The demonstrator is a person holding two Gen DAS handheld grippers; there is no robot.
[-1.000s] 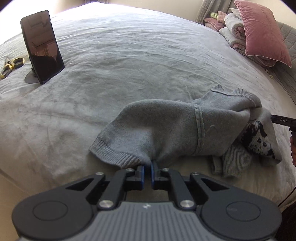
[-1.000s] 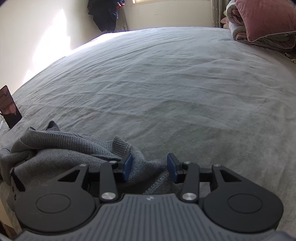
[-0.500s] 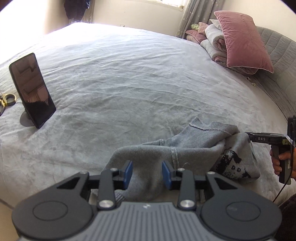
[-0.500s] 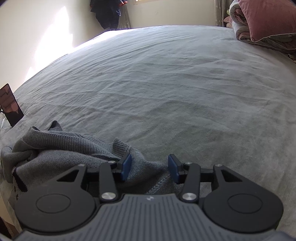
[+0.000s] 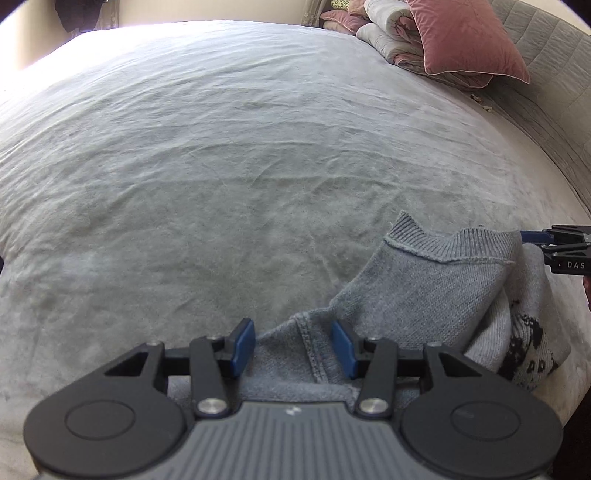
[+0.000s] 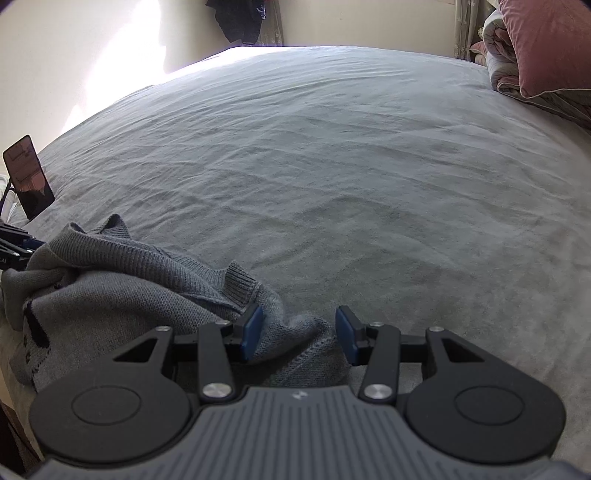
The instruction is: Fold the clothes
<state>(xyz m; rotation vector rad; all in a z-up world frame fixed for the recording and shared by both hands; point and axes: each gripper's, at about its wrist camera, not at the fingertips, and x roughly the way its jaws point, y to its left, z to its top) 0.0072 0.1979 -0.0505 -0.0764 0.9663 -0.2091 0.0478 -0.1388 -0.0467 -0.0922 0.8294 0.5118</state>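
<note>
Sweater [image 5: 424,291], grey knit, was found bunched at the near edge of the bed [image 5: 240,166], not yet folded flat. Left gripper [image 5: 293,347] and right gripper [image 6: 299,334] were both held spread over loose fabric, nothing pinched; smoothing and folding were judged still to be done

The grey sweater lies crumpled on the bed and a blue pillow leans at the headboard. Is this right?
Not quite: the pillow is pink, not blue, as the left wrist view shows. The grey sweater does lie crumpled on the bed.
</note>
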